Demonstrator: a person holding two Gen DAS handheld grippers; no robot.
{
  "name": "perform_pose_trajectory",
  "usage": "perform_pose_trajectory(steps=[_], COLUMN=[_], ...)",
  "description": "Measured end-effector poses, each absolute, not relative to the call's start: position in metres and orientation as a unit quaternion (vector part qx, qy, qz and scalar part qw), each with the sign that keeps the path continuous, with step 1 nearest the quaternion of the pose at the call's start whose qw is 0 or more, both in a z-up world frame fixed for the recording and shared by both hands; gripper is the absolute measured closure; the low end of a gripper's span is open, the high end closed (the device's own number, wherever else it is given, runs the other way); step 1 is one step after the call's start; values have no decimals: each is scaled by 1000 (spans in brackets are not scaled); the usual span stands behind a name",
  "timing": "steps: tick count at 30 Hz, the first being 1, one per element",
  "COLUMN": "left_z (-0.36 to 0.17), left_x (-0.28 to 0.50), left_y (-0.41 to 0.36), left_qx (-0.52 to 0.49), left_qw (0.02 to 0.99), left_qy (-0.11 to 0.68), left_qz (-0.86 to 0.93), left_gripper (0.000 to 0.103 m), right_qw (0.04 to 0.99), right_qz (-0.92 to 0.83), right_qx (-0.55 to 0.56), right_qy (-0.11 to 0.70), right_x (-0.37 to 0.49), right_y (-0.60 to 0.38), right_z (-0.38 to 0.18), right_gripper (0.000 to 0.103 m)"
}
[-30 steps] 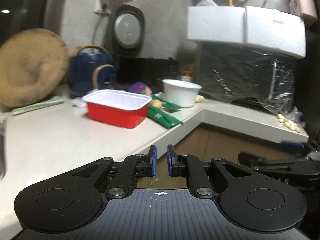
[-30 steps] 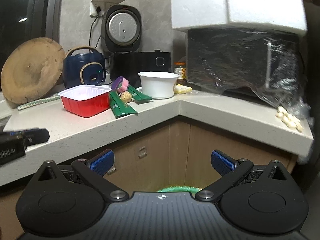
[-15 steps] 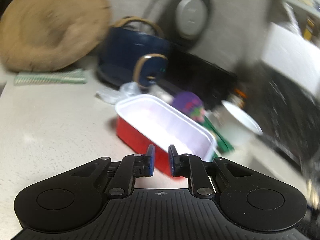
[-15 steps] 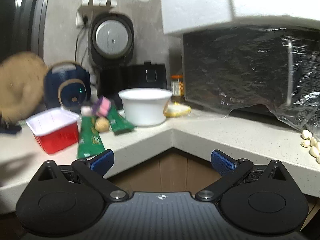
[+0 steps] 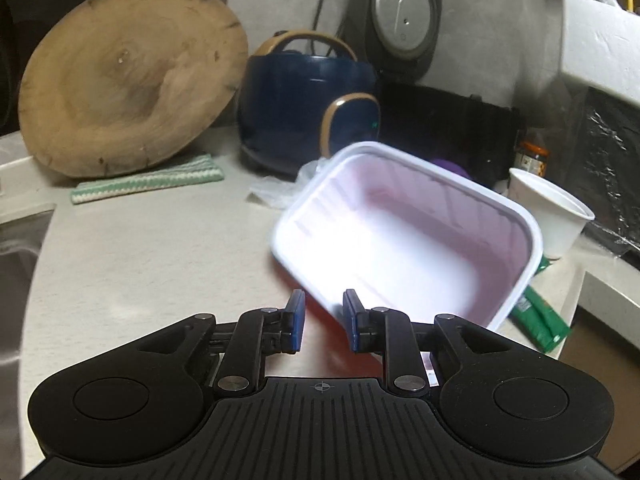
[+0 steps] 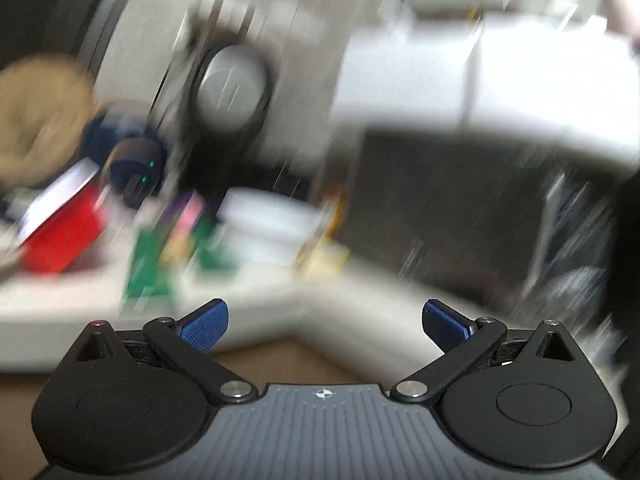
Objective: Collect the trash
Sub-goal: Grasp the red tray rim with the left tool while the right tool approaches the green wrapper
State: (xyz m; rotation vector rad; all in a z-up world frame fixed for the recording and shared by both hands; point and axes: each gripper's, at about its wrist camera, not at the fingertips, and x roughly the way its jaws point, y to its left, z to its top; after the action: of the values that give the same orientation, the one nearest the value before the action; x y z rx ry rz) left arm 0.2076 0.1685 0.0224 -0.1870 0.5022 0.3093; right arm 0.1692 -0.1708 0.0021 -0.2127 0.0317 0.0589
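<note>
Dim indoor light; one view sharp, the other heavily blurred.

In the left wrist view the white inside of the red tray [image 5: 404, 240] glares strongly and edges curve from the fisheye. The right wrist view is smeared everywhere except its own claw [image 6: 325, 322].

Home kitchen: rice cooker [image 5: 310, 120], wooden chopping board [image 5: 128, 76], stone worktop [image 5: 160, 248].

Red tray [image 5: 404, 240], white inside, tilted
</note>
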Motion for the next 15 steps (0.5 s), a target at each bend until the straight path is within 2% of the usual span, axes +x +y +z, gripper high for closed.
perform_pose_trajectory(steps=[1,3,4,7,10,15], left_z=[23,25,26,28,31,37], left_x=[203,194,191,183,181,193], left_y=[171,181,186,196,193,187], left_qx=[-96,-117,-132,-175,-173,-179], left_qw=[952,952,952,951,955,953], left_qy=[246,242,241,238,230,235], left_qz=[153,146,137,92,71,69], left_gripper=[79,80,80,80,80,80], right_qw=[993,979,976,981,981,979], right_qz=[17,40,48,22,-33,-19], right_qx=[-118,-173,-180,-184,-188,-200], right_qy=[15,98,115,58,-26,28], right_x=[174,197,202,195,193,225], right_y=[-170,-164,-165,-176,-183,-188], right_z=[-1,-9,-15,-28,-34,-18], right_gripper=[0,0,0,0,0,0])
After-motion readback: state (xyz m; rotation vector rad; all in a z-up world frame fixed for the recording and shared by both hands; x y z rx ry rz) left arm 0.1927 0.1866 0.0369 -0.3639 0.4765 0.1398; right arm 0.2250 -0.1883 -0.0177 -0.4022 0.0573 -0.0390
